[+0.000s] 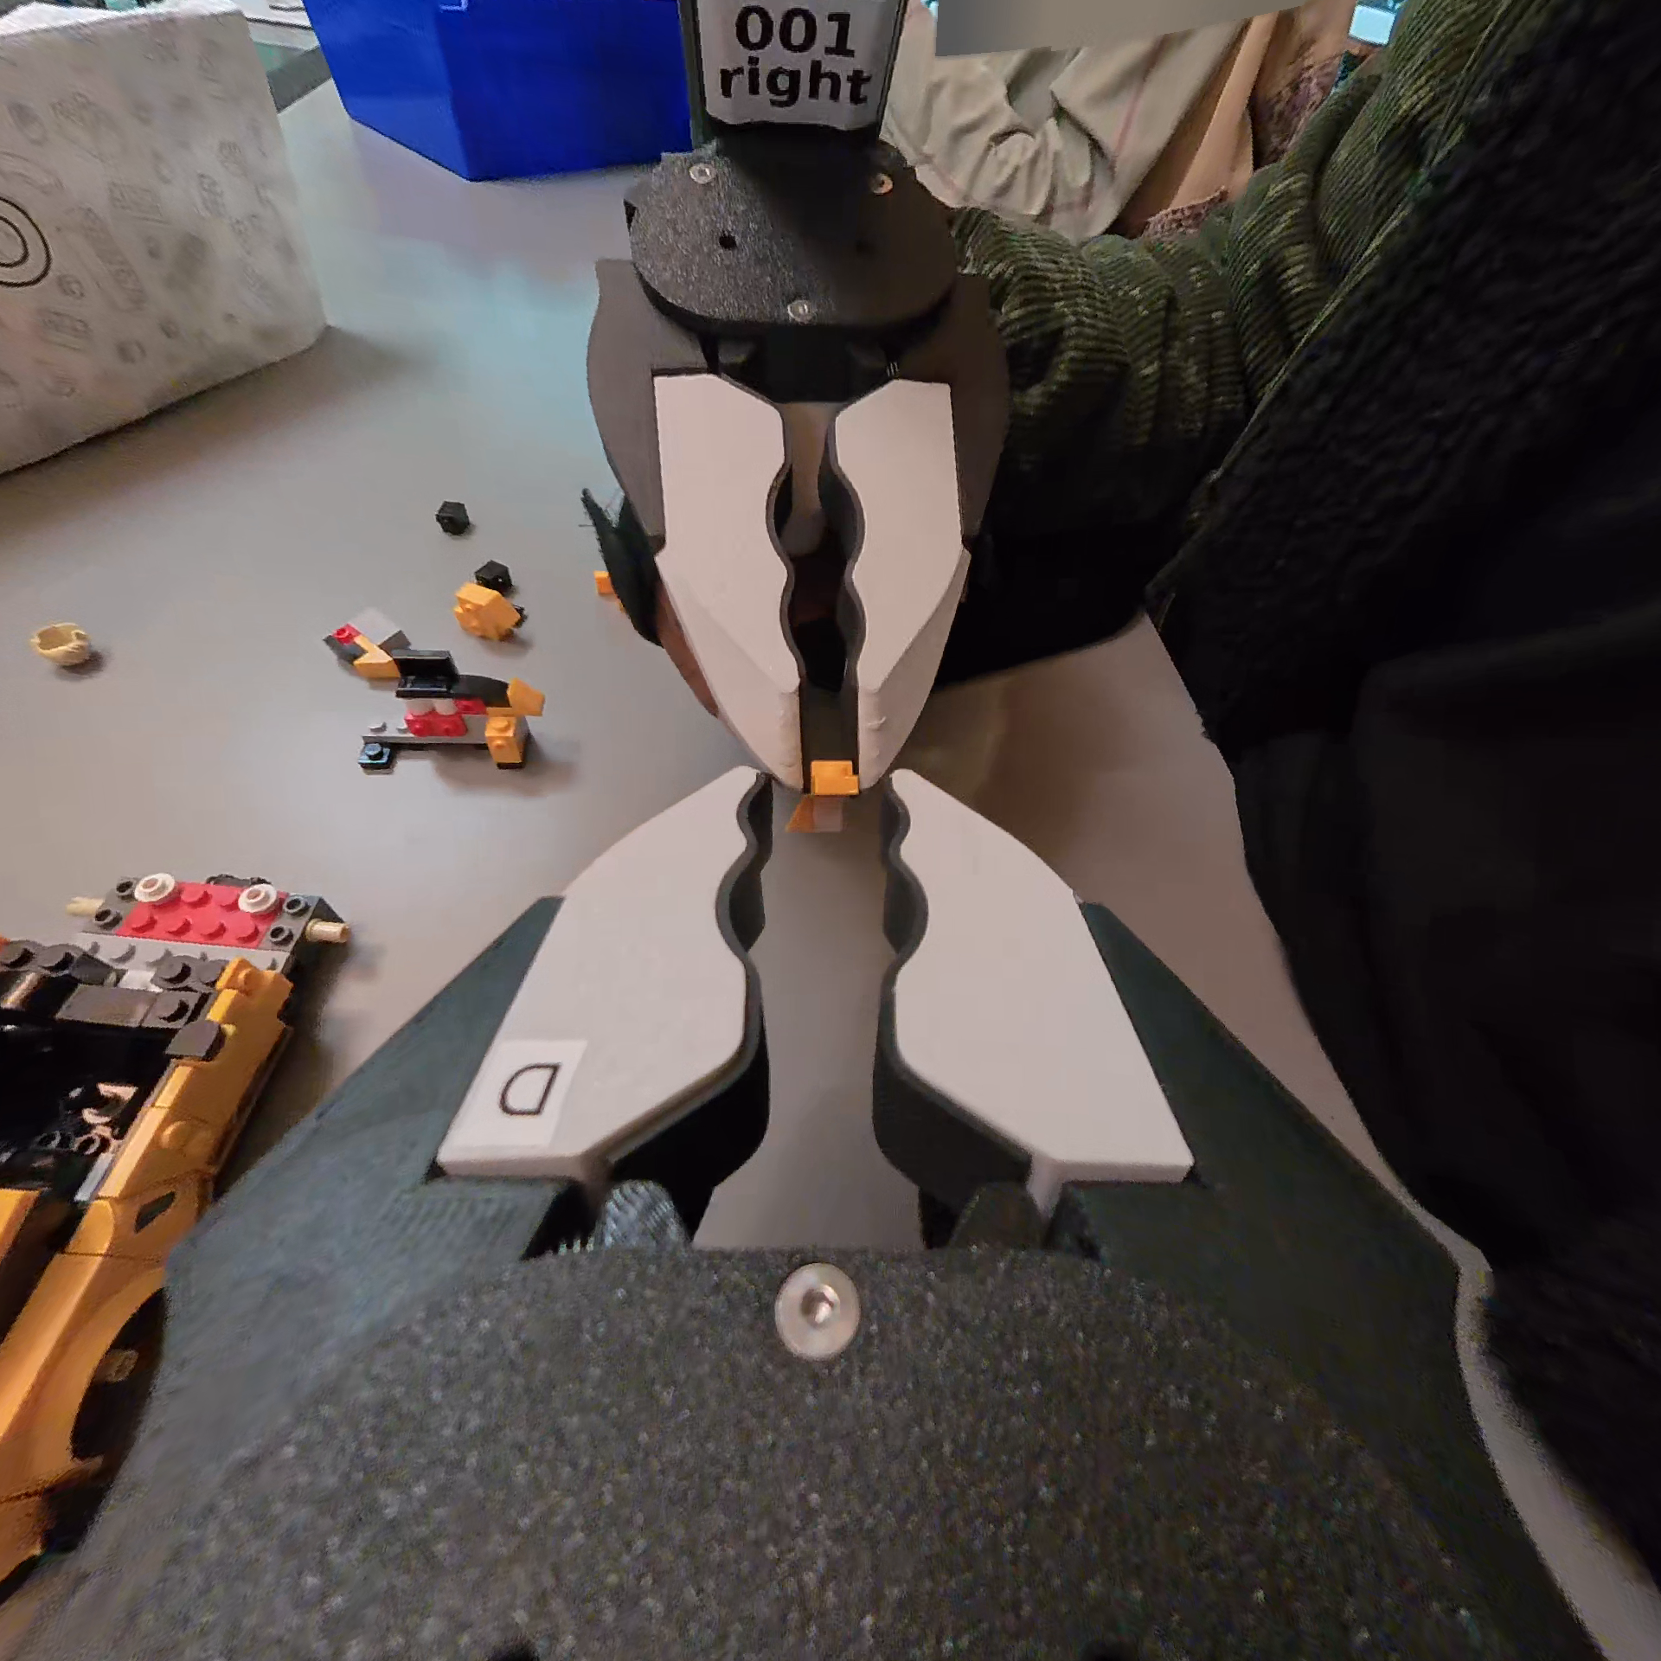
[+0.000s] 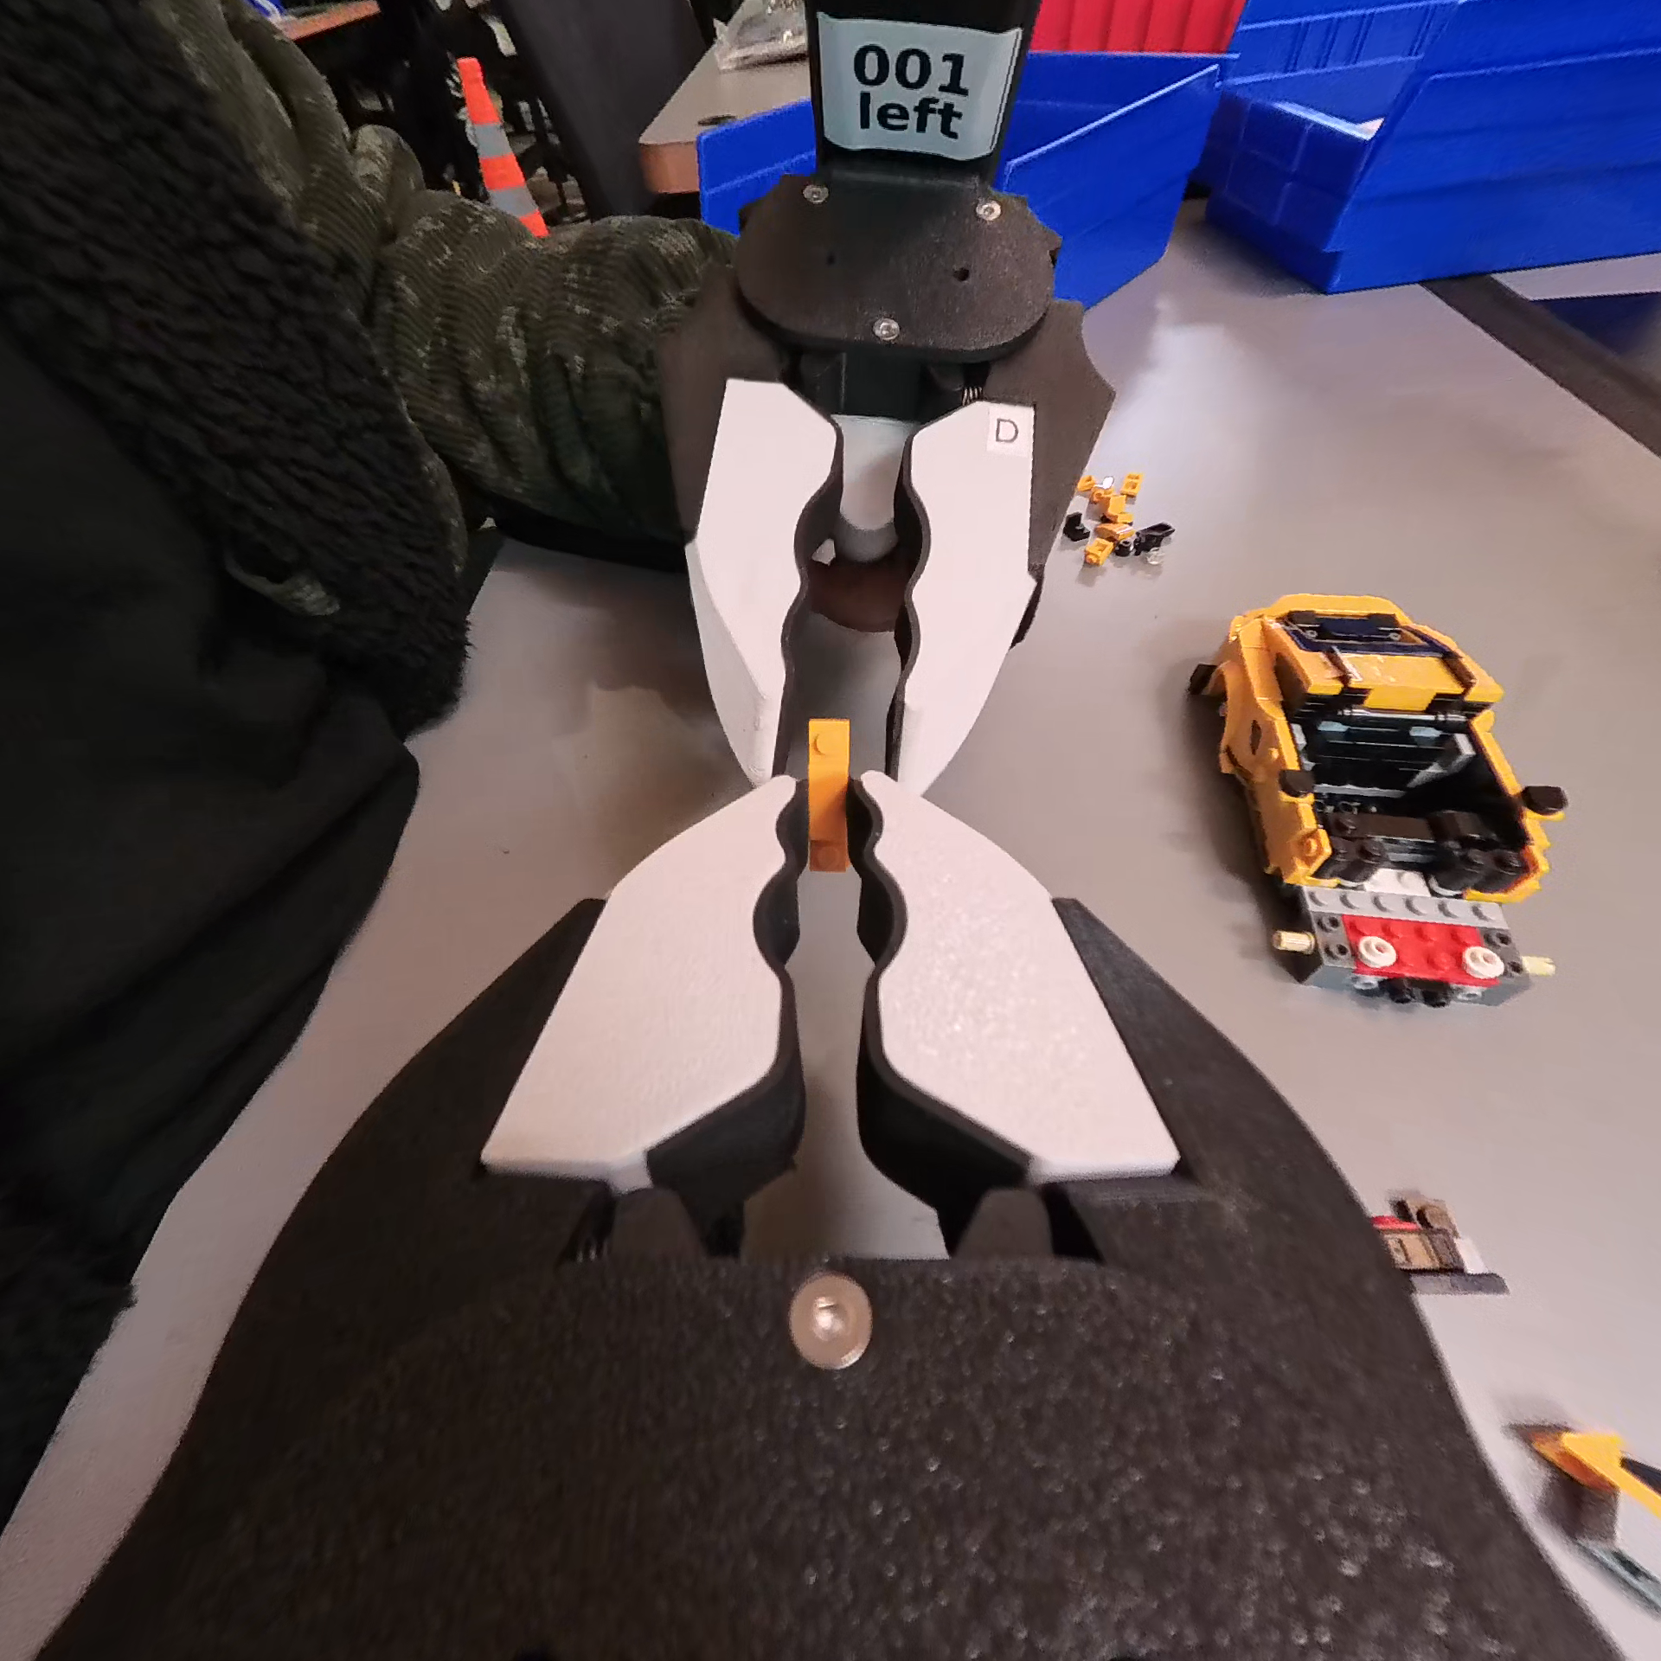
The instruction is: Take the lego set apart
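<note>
My right gripper pinches the orange piece, its length pointing straight at my left gripper, whose fingers stand apart around its far end.

The lego car is yellow and black, with a red and grey end. The small piece is orange. Each claw has white fingers on black. Beside the car, the surface is grey and the bins are blue.

I count two grippers, one yellow car, one orange piece, two blue bins, one cone.
</note>
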A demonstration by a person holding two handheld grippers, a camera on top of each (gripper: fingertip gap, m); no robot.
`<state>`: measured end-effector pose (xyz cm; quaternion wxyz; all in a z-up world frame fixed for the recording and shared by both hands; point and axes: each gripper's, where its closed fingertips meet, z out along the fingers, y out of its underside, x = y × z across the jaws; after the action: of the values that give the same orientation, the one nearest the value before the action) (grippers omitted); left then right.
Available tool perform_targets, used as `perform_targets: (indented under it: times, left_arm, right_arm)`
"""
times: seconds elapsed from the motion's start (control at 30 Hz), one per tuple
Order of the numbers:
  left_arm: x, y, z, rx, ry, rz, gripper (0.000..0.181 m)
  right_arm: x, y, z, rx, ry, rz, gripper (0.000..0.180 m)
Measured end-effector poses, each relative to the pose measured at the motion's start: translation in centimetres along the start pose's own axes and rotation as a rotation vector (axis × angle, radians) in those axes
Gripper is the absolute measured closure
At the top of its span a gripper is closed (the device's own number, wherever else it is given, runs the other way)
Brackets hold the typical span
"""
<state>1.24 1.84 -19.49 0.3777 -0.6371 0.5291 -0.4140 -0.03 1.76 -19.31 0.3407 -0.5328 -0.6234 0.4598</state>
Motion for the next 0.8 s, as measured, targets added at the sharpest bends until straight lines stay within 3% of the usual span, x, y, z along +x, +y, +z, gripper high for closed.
perform_targets:
  times: [0.5, 0.57, 0.6, 0.8]
  left_arm:
    - [-0.2, -0.5, -0.2, 0.018, -0.014, -0.006, 0.162]
    - [-0.3, -0.6, -0.5, 0.015, -0.022, -0.001, 0.167]
    - [-0.7, -0.5, -0.7, 0.012, -0.046, 0.013, 0.181]
    - [-0.7, -1.0, -1.1, 0.035, -0.049, 0.003, 0.181]
  right_arm:
    - [0.3, -0.6, -0.3, 0.034, 0.019, 0.0, 0.172]
    - [0.3, -0.8, -0.5, 0.047, 0.019, -0.005, 0.172]
    - [0.4, -1.0, -0.7, 0.059, 0.025, -0.003, 0.172]
    - [0.5, -1.2, -0.9, 0.065, 0.044, -0.012, 0.172]
